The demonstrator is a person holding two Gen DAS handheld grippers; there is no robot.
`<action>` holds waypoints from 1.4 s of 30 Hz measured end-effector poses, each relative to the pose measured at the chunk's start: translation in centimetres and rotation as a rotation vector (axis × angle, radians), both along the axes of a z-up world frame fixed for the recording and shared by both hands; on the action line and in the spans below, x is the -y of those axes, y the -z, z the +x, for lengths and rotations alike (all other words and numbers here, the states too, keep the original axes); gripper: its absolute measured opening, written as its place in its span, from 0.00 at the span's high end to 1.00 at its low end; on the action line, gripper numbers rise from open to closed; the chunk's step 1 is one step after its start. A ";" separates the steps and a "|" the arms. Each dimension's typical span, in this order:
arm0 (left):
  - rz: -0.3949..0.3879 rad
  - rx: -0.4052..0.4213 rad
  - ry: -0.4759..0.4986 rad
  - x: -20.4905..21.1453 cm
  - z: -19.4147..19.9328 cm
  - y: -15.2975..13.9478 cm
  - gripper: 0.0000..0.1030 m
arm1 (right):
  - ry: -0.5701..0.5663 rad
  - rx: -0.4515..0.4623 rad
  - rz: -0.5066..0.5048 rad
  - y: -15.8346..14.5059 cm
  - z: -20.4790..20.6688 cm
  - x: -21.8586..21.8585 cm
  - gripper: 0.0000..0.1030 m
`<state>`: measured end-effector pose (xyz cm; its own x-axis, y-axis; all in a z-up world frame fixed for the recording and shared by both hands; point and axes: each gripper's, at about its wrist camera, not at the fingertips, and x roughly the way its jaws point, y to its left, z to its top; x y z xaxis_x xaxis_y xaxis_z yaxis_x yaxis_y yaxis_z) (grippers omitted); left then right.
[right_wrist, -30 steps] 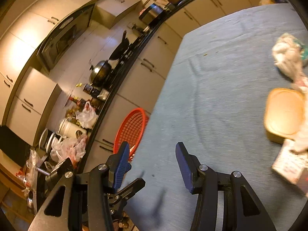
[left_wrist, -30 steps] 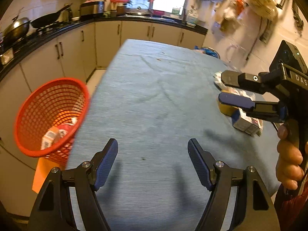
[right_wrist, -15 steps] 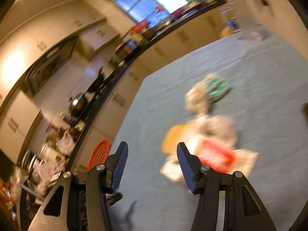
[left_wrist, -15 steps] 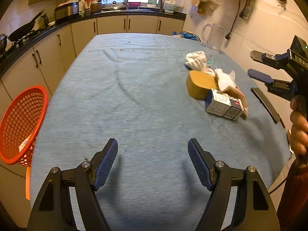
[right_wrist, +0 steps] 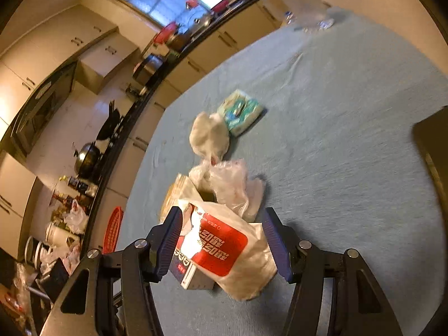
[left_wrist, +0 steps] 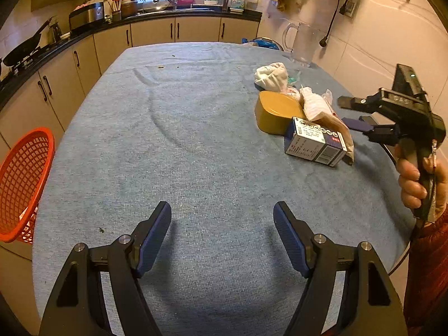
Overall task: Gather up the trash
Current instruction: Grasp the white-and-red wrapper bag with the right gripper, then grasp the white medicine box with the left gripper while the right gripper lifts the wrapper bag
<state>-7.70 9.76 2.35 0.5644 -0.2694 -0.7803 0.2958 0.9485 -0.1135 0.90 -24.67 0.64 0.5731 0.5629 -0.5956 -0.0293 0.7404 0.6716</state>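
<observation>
A pile of trash lies on the right of the blue-clothed table (left_wrist: 196,140): a blue-white carton (left_wrist: 315,141), a yellow tub (left_wrist: 277,113), a crumpled plastic bag (left_wrist: 317,105) and a white wad (left_wrist: 271,77). My left gripper (left_wrist: 222,232) is open and empty over the near table. My right gripper (right_wrist: 222,240) is open, its fingers on either side of a red-and-white plastic bag (right_wrist: 224,246) without touching it; it also shows in the left wrist view (left_wrist: 350,113). A red mesh basket (left_wrist: 19,179) stands beyond the table's left edge.
A teal packet (right_wrist: 242,112) lies behind the pile. A clear glass jug (left_wrist: 301,42) stands at the far right of the table. Kitchen counters with pots run along the left and back. A wall is close on the right.
My right gripper has swung from the basket side to the trash pile and now straddles the red-and-white bag. My left gripper has turned right, away from the basket.
</observation>
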 end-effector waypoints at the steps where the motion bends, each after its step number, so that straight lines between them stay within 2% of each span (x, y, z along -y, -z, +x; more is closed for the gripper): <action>1: 0.000 0.000 0.001 -0.1 0.0 0.0 0.28 | -0.001 -0.007 0.000 0.3 -0.1 -0.3 0.37; 4: -0.003 -0.001 -0.006 -0.3 0.3 0.0 0.28 | -0.050 -0.009 0.031 0.5 -0.5 -1.2 0.35; 6: -0.008 -0.002 -0.008 -0.6 0.4 0.0 0.28 | -0.124 -0.017 0.068 0.5 -1.2 -2.5 0.33; 10: -0.013 -0.007 -0.009 -0.9 0.4 0.2 0.28 | -0.279 -0.022 -0.005 0.3 -2.8 -5.9 0.33; 12: -0.016 -0.008 -0.012 -1.2 0.5 0.2 0.28 | -0.309 -0.003 -0.067 -0.2 -3.2 -7.1 0.33; 14: -0.025 -0.014 -0.015 -1.3 0.5 0.2 0.28 | -0.287 0.023 -0.144 -0.8 -3.0 -7.5 0.33; 21: -0.033 -0.024 -0.011 -1.5 0.5 0.1 0.28 | -0.268 -0.002 -0.258 -0.2 -1.3 -9.5 0.33; 24: -0.045 -0.034 -0.009 -1.5 0.6 0.0 0.28 | -0.250 -0.024 -0.289 0.5 -1.1 -9.6 0.42; 29: -0.072 -0.052 0.014 -0.6 1.4 -0.8 0.28 | -0.208 0.030 -0.292 -0.6 -2.6 -7.9 0.46; 36: -0.170 -0.135 0.059 2.8 3.1 -1.4 0.27 | -0.136 0.098 -0.294 -2.6 -5.1 -6.2 0.46; 42: -0.127 -0.192 0.062 6.7 4.2 -0.5 0.27 | -0.041 0.120 -0.272 -3.4 -5.9 -4.2 0.46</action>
